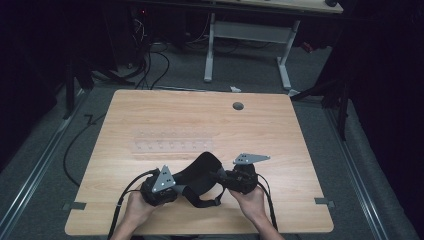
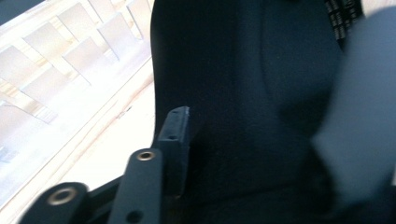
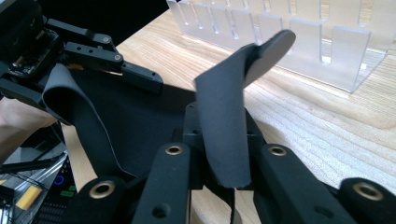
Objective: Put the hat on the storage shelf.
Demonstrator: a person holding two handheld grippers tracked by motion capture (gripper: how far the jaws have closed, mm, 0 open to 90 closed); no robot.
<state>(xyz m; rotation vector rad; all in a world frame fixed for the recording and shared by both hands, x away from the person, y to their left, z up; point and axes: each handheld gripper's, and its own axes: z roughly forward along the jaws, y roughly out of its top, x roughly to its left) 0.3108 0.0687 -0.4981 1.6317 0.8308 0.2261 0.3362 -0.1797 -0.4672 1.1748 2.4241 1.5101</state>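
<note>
A floppy black fabric piece with straps hangs just above the near part of the wooden table, stretched between both grippers. My left gripper is shut on its left edge; in the left gripper view the cloth covers all but one jaw of that gripper. My right gripper is shut on a strap of it. In the right gripper view that strap rises from between the jaws of my right gripper and curls over at the top. The left gripper shows farther off, clamped on the cloth's far edge.
A clear plastic slotted rack lies flat on the table just beyond the grippers, and stands close by in the right gripper view. A round cable hole sits near the table's far edge. Cables trail off the near edge.
</note>
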